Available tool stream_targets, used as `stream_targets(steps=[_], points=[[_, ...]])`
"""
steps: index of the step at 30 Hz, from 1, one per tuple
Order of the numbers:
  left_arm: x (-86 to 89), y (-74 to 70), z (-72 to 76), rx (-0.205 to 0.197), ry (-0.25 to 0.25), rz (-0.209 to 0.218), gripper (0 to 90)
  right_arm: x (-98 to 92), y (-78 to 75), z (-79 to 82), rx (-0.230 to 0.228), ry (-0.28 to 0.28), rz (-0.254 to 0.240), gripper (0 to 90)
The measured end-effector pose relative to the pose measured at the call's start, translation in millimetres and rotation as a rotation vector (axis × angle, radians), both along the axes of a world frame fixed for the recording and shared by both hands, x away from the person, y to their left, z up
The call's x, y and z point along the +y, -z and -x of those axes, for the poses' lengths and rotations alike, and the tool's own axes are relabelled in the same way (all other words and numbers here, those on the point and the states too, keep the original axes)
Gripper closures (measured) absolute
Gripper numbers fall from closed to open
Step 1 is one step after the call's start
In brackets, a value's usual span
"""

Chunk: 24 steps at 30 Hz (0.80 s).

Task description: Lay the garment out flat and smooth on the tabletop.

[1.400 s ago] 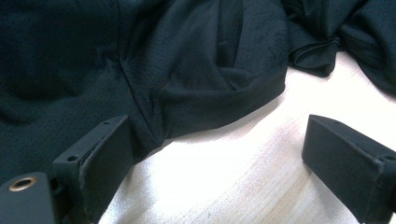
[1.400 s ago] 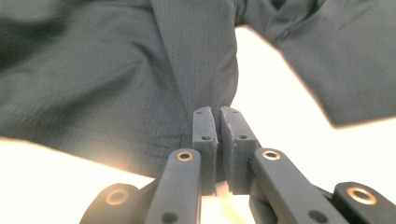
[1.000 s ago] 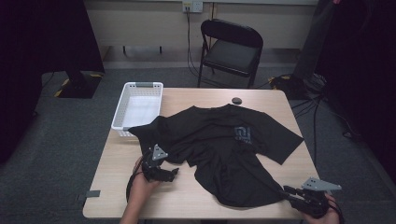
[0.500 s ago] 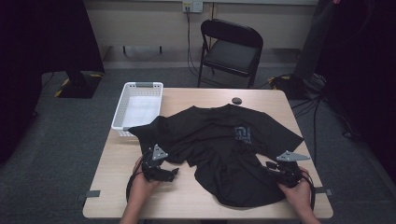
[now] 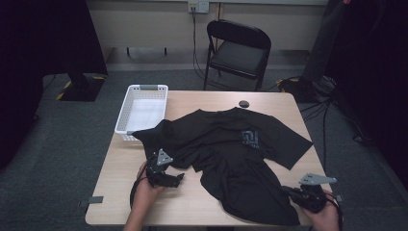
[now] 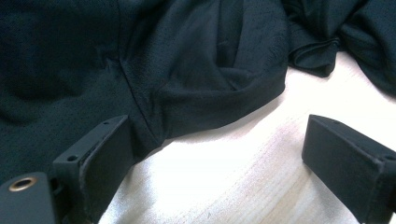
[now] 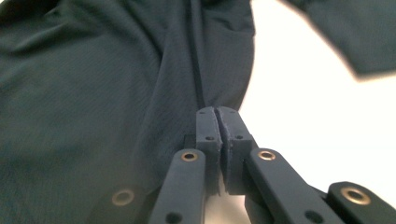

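A black T-shirt [image 5: 231, 144] lies spread and rumpled on the wooden table [image 5: 192, 204], with a grey print on its chest. My left gripper [image 5: 179, 179] rests on the table at the shirt's near left edge. Its jaws stand wide open around a folded hem [image 6: 219, 102], with the left pad [image 6: 100, 149] against the cloth. My right gripper [image 5: 289, 191] is at the table's near right corner. Its jaws have just been closing and are now shut on the shirt's bottom edge [image 7: 201, 70], which runs straight into the pinched tips [image 7: 217, 112].
A white slotted basket [image 5: 140, 88] sits at the table's far left, touching the shirt's sleeve. A small black round object [image 5: 244, 103] lies near the far edge. A black folding chair [image 5: 238, 53] stands behind the table. Cables trail on the floor at right.
My right gripper went left to the shirt's bottom edge, then drew back toward the near right corner with the cloth stretched after it. The left gripper stayed put.
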<state>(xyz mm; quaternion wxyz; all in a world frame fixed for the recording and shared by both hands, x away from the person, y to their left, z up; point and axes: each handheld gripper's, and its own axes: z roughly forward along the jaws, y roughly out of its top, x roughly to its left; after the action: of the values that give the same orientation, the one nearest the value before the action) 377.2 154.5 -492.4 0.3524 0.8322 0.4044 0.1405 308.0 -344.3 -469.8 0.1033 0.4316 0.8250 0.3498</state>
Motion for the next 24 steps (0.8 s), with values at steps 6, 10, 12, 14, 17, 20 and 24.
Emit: stream_targets(steps=[6,10,12,14,17,20,24], points=[[0.1,0.0,-0.1,0.0,0.001,0.0,8.4,-11.3,-7.1,23.5,-0.027,0.026,0.007,67.2],[0.2,-0.1,-0.2,-0.001,0.002,-0.002,8.4,-0.1,-9.2,6.2,-0.056,0.026,0.004,64.0],[0.2,-0.1,-0.2,-0.001,0.002,-0.002,8.4,12.0,-9.1,-16.9,-0.076,0.042,0.02,64.4],[0.1,-0.1,-0.1,0.0,0.002,-0.001,8.4,17.7,-8.1,-33.6,-0.079,0.066,0.031,65.7],[0.1,-0.1,-0.1,0.0,0.002,-0.001,8.4,22.0,-5.0,-47.4,-0.062,0.076,0.043,69.1],[0.1,0.0,-0.1,0.001,0.001,0.001,8.4,25.0,-0.2,-56.0,-0.05,0.08,0.071,78.9],[0.1,0.0,-0.1,0.001,0.0,0.001,8.4,15.0,2.0,-41.0,-0.03,0.058,0.056,86.6]])
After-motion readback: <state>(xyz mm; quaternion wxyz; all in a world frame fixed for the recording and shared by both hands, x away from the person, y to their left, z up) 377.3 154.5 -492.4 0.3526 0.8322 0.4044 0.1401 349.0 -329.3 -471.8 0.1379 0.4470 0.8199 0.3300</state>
